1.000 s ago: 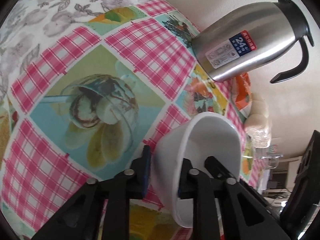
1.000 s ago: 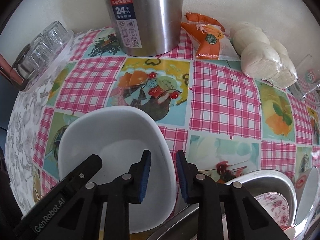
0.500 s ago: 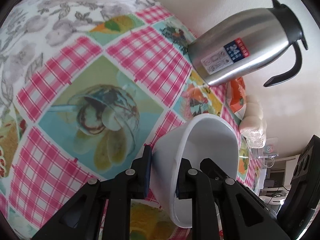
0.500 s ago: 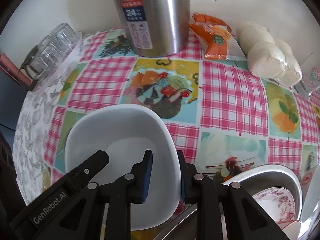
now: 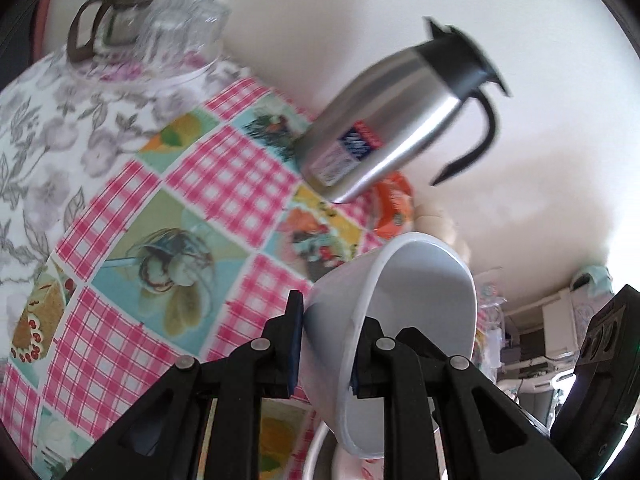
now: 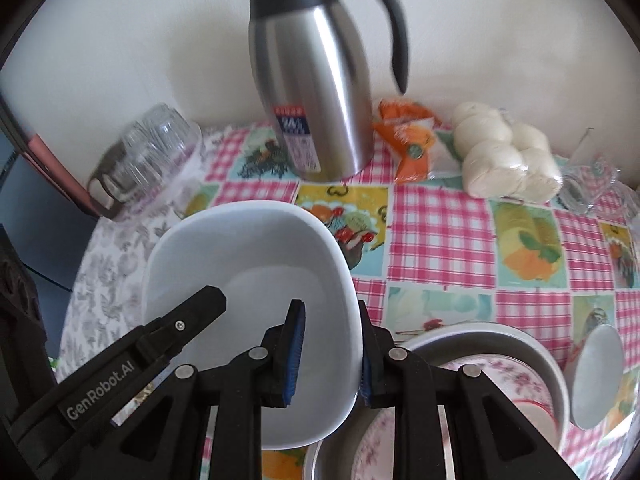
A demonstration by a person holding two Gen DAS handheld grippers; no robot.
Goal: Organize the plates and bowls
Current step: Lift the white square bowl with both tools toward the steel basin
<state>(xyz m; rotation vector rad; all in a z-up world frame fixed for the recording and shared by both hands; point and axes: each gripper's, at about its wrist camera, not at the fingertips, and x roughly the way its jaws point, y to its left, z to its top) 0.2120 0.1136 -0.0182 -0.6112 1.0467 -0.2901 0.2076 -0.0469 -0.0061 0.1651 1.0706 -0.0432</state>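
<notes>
Bowl handling is what I am weighing here: I am holding the white squarish glazed bowl point(image 6: 248, 280) with both tongs, above the pink-checked fruit-print tabletop point(image 6: 440, 220). My left tongs point(image 5: 324, 344) are clamped on one wall of it, one pad outside and one inside, and my right tongs point(image 6: 326, 354) are gripping the opposite rim the same way. I am judging it stiff, glossy and likely slippery, heavy enough to twist out of a single pinch, and breakable if it drops. Taking it by two opposite walls is looking like the safest hold. It is hanging tilted, just beside the metal basin point(image 6: 532, 356) of floral plates, with the steel jug point(image 6: 316, 92) well behind.
</notes>
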